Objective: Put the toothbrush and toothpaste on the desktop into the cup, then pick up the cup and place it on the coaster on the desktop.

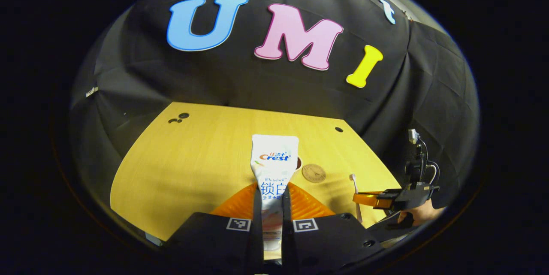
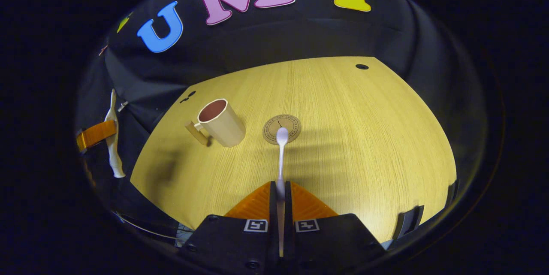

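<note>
Toothpaste (image 1: pixel 274 167) pinched upright between left gripper (image 1: pixel 272 206) fingers, held above desktop (image 1: pixel 193 159), toothbrush (image 2: pixel 281 155) clamped in right gripper (image 2: pixel 279 197), head at 12 o'clock over coaster (image 2: pixel 282 129), cup (image 2: pixel 221 122) standing at 10 o'clock, apart from coaster

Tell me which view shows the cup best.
The right gripper view: the cup stands whole on the desktop, handle and open mouth visible, left of the coaster. In the left gripper view the toothpaste hides all but a sliver.
</note>
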Demonstrator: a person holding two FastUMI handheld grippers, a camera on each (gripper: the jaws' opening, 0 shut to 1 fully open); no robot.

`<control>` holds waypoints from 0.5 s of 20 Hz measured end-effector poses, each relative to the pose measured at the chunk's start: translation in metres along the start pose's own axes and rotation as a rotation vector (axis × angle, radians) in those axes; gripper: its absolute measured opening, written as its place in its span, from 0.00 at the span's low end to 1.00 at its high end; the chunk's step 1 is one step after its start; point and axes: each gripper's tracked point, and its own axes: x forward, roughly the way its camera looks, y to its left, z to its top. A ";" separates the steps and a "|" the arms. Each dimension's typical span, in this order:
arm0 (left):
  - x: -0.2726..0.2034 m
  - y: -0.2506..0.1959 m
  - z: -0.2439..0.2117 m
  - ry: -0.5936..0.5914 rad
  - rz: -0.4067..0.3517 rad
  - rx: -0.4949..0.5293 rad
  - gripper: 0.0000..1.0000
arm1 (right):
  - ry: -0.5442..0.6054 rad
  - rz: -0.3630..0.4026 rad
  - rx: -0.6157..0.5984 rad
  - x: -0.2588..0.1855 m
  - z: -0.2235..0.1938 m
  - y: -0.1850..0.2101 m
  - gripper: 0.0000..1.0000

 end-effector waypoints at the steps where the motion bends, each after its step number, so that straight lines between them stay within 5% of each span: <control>1: 0.008 -0.005 0.008 -0.014 -0.017 0.012 0.21 | -0.012 0.004 0.014 -0.006 0.002 0.000 0.08; 10: 0.075 -0.044 0.072 -0.128 -0.155 0.073 0.21 | -0.109 -0.034 0.064 -0.063 0.013 -0.021 0.08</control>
